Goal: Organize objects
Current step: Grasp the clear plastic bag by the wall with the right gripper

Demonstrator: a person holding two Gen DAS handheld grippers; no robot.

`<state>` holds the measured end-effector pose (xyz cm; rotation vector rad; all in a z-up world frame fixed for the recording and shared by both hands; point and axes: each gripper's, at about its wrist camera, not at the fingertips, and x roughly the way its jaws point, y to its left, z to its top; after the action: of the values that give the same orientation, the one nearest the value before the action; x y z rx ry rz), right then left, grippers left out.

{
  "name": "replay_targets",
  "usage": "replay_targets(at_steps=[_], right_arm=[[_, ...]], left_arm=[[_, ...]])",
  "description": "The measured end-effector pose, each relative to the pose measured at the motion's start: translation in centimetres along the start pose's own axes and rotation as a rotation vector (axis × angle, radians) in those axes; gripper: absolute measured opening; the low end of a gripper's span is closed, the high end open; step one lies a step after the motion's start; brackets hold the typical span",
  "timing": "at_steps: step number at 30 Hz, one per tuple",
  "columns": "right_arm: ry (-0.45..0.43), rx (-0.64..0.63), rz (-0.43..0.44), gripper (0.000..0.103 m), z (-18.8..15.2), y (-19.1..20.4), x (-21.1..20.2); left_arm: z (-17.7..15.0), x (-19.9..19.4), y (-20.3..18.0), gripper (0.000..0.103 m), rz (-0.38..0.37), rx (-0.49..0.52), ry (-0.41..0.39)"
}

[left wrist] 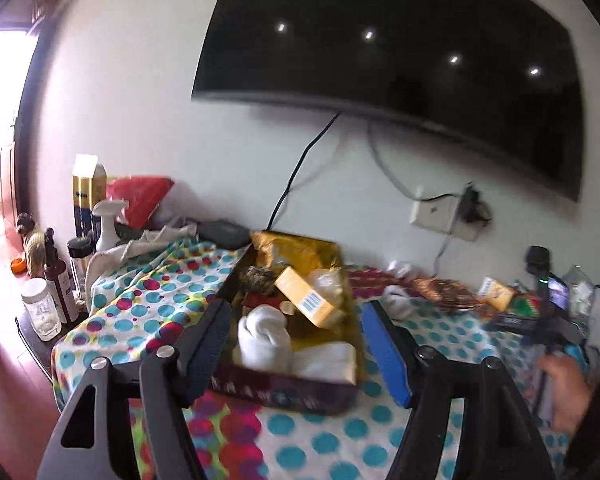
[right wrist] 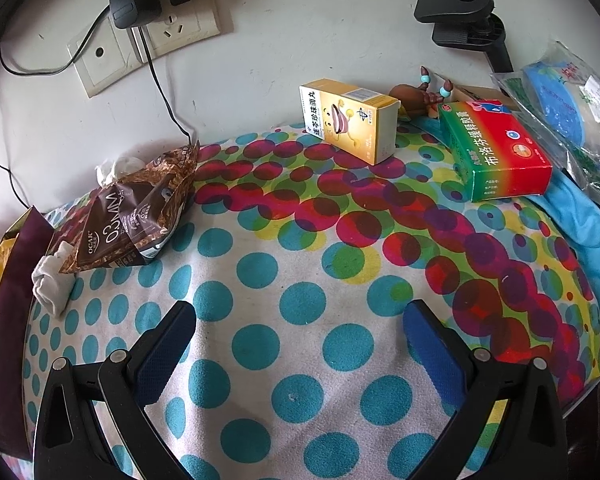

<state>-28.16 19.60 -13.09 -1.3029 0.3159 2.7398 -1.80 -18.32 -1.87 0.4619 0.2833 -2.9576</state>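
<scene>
Gaping with nothing held, the left gripper (left wrist: 296, 320) frames one box (left wrist: 284, 394) ahead holding two white rolls and one yellow carton (left wrist: 306, 298), other contents blurred, while the right gripper (right wrist: 300, 326), equally wide and bare, faces one yellow carton (right wrist: 350, 120), one green-red carton (right wrist: 496, 150) and one brown packet (right wrist: 130, 220).

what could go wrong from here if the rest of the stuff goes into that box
The box already looks full: a yellow carton lies tilted on top of rolled white socks, so more items may slide out. The yellow medicine box stands tilted near the wall and could tip when the open right tool closes on it. The loose dotted cloth might bunch under either tool.
</scene>
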Motion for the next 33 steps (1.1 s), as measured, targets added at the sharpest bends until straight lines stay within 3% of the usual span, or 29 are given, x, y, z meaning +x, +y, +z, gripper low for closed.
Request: replay_targets(at_steps=[4, 6, 9, 11, 16, 20, 23, 27, 28, 33], right_arm=[[0.015, -0.035, -0.052, 0.103, -0.1, 0.5, -0.2], [-0.019, -0.069, -0.105, 0.103, -0.1, 2.0, -0.9], [-0.105, -0.075, -0.001, 0.103, 1.0, 4.9, -3.2], [-0.097, -0.144, 0.061, 0.103, 2.7, 8.4, -3.3], [-0.064, -0.267, 0.112, 0.103, 6.5, 16.7, -0.5], [0.041, -0.228, 0.051, 0.103, 8.7, 20.1, 4.9], [0.043, -0.171, -0.022, 0.103, 9.9, 20.6, 7.1], [0.113, -0.133, -0.003, 0.103, 10.6, 21.3, 9.5], [0.128, -0.161, -0.062, 0.103, 10.4, 21.8, 10.2], [0.101, -0.185, -0.099, 0.1, 9.7, 22.7, 10.5]], left_arm=[[-1.9, -1.6, -1.4, 0.071, -0.008, 0.06, -0.019], [-2.5, -0.9, -2.2, 0.071, -0.001, 0.114, 0.042], [-3.2, -0.8, -2.3, 0.071, 0.001, 0.129, 0.062], [-3.3, -0.6, -1.9, 0.071, -0.009, 0.102, 0.075], [-3.4, 0.5, -0.8, 0.071, 0.032, 0.085, 0.113], [-3.4, 0.8, 0.3, 0.071, 0.034, 0.055, 0.132], [-3.2, 0.9, 0.7, 0.071, 0.027, 0.038, 0.133], [-3.2, 1.1, 0.7, 0.071, 0.015, 0.043, 0.143], [-3.3, 1.3, 0.9, 0.071, 0.01, 0.034, 0.154], [-3.3, 1.5, 1.4, 0.071, -0.005, -0.008, 0.171]])
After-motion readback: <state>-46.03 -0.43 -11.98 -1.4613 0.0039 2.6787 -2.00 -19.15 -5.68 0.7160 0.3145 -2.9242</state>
